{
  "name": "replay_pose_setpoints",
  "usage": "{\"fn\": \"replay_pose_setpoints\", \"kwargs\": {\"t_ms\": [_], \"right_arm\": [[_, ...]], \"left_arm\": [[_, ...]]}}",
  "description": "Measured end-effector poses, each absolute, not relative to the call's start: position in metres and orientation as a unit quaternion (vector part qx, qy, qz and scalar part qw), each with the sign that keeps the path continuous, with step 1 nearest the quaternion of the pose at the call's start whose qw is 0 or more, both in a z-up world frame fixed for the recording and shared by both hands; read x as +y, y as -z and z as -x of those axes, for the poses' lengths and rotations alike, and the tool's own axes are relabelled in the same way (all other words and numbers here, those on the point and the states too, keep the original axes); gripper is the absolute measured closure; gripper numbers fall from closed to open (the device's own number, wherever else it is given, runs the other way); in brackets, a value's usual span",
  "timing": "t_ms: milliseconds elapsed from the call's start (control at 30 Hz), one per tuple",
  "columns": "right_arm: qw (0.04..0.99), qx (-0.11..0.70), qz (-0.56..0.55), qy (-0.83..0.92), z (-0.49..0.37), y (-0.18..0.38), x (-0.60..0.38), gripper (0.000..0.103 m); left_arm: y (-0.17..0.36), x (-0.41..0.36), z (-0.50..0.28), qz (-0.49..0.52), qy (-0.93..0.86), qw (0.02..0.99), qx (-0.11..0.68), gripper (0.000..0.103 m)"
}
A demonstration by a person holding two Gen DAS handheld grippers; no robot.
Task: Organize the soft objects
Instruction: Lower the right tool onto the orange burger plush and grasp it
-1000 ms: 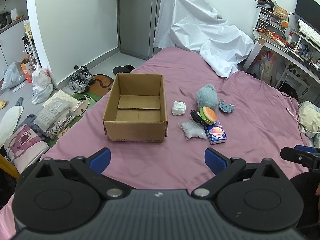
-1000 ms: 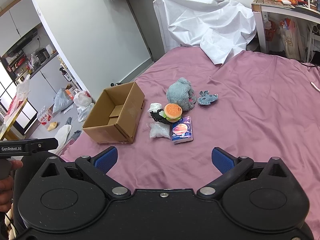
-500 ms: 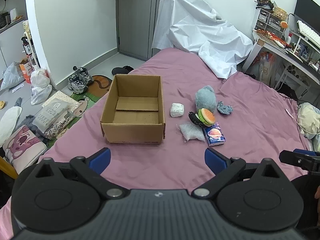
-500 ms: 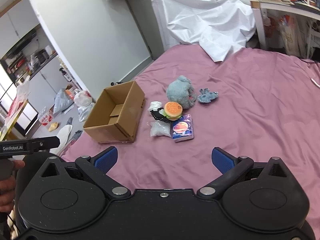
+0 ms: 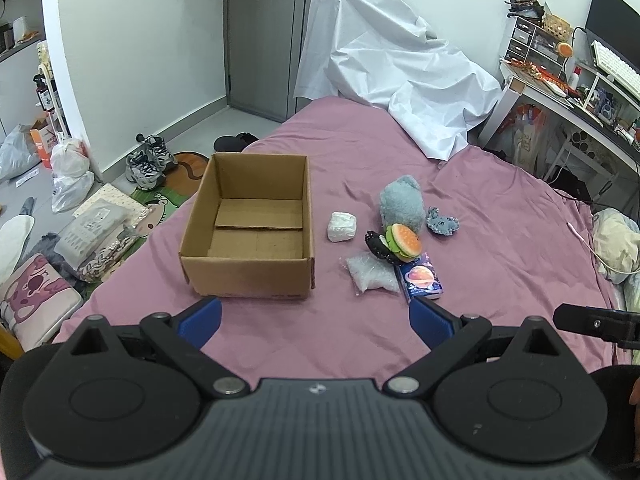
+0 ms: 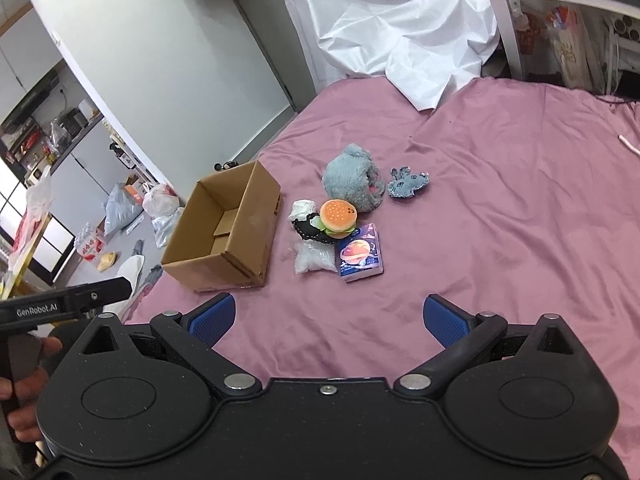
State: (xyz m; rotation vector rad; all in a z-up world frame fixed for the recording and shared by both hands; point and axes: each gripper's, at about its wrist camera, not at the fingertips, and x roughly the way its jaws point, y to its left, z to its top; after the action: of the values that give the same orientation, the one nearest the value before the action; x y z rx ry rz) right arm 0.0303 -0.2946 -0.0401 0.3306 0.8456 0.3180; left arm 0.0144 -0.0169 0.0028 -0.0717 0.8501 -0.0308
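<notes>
- Cardboard box (image 5: pixel 250 224): open-topped, brown, bottom flaps visible inside, nothing in it; stands on the mauve bedsheet (image 5: pixel 500 248), left of the soft objects.
- Grey plush toy (image 5: pixel 401 202): fluffy, rounded, the farthest of the cluster; a small flat blue-grey animal toy (image 5: pixel 441 221) lies just to its right.
- Burger plush (image 5: pixel 404 240): orange bun, green and dark layers, resting against a black fabric piece (image 5: pixel 376 245).
- White crumpled bundle (image 5: pixel 341 227): lies between box and burger plush, apart from both.
- Clear bag of pellets (image 5: pixel 371 276): nearest the camera, touching a tissue pack (image 5: pixel 420 282) printed with a planet on dark blue.
- Left gripper (image 5: pixel 315 316): blue-padded fingers spread wide, nothing between them, hovering over the near edge of the sheet in front of the box.
- Right gripper (image 6: pixel 328 316): fingers likewise spread wide and empty, facing the cluster from the near side.
- White sheet (image 5: pixel 400 80): draped over something at the far end of the bed.
</notes>
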Motion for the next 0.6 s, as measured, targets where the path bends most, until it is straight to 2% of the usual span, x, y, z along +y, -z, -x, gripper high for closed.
{"fn": "replay_pose_setpoints", "kwargs": {"t_ms": [600], "right_arm": [[0.877,0.420,-0.187,-0.140,-0.088,0.044,-0.293,0.005]], "left_arm": [[0.000,-0.039,-0.063,0.041,0.035,0.912,0.406,0.009]]}}
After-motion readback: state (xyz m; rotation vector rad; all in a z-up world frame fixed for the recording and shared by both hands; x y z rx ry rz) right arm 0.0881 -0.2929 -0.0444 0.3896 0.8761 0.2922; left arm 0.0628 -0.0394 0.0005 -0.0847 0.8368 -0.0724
